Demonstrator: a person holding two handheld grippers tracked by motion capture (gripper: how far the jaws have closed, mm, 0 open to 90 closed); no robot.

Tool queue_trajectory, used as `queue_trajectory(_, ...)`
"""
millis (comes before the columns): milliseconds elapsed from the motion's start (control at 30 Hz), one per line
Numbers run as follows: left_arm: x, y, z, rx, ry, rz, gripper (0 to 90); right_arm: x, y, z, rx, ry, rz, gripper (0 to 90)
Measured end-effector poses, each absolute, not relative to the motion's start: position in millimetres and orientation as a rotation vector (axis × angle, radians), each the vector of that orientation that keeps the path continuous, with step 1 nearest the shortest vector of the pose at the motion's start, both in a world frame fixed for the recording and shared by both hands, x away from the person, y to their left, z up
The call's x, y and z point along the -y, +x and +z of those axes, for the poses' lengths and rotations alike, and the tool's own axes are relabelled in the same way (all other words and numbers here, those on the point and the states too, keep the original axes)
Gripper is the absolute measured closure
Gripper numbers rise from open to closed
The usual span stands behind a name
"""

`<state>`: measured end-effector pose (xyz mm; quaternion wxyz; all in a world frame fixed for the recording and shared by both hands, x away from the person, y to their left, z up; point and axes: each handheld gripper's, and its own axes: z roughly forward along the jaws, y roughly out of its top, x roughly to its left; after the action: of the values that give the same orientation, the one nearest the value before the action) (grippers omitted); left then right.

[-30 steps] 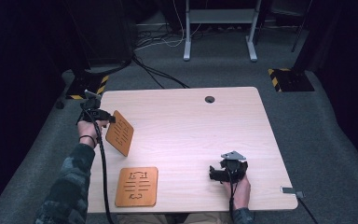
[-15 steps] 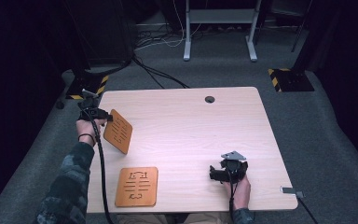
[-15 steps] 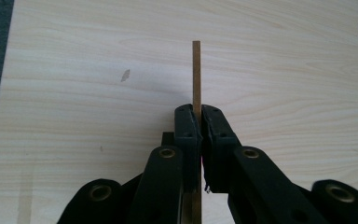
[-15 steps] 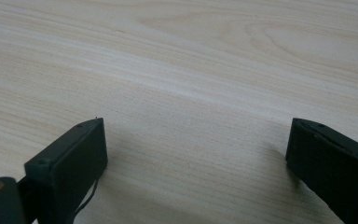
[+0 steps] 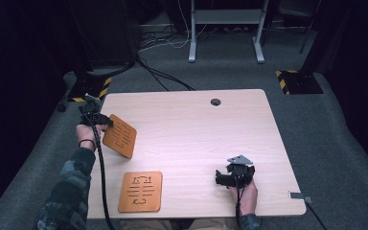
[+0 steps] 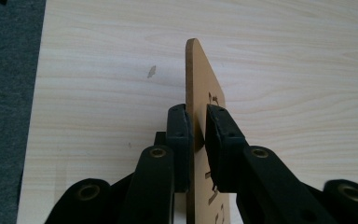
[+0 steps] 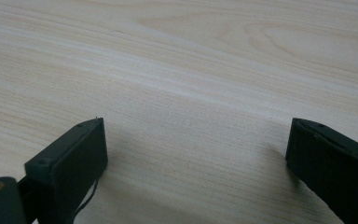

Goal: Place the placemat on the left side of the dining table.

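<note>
No brand, label or legible writing on anything; both boards carry only cut-through slots and arrow-like shapes.

Left gripper: the thin orange-brown wooden board with rounded corners and slot cut-outs stands on edge between its two black jaws, seen in the left gripper view as a narrow upright strip. Jaws have just been opening slightly. Left pad lies against the board; a thin gap shows at the right pad, so grip looks loosened, board not clamped.

From the high view, the board is tilted, its far upper corner at the gripper, its lower edge down on the light wood-grain table near the left edge.

Second, matching flat orange-brown board lies flat near the front edge, well apart.

Right gripper: resting at front right, jaws spread wide, bare tabletop between them.
</note>
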<state>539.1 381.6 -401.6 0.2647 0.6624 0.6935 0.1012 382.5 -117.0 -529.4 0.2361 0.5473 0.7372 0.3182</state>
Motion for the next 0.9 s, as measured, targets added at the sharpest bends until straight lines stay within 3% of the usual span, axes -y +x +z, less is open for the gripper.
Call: queue_trajectory(900, -400, 538, -423, -1.917, 1.755, 0.269, 72.9, 117, 383, -530, -2.018, 1.505, 0.878, 4.7)
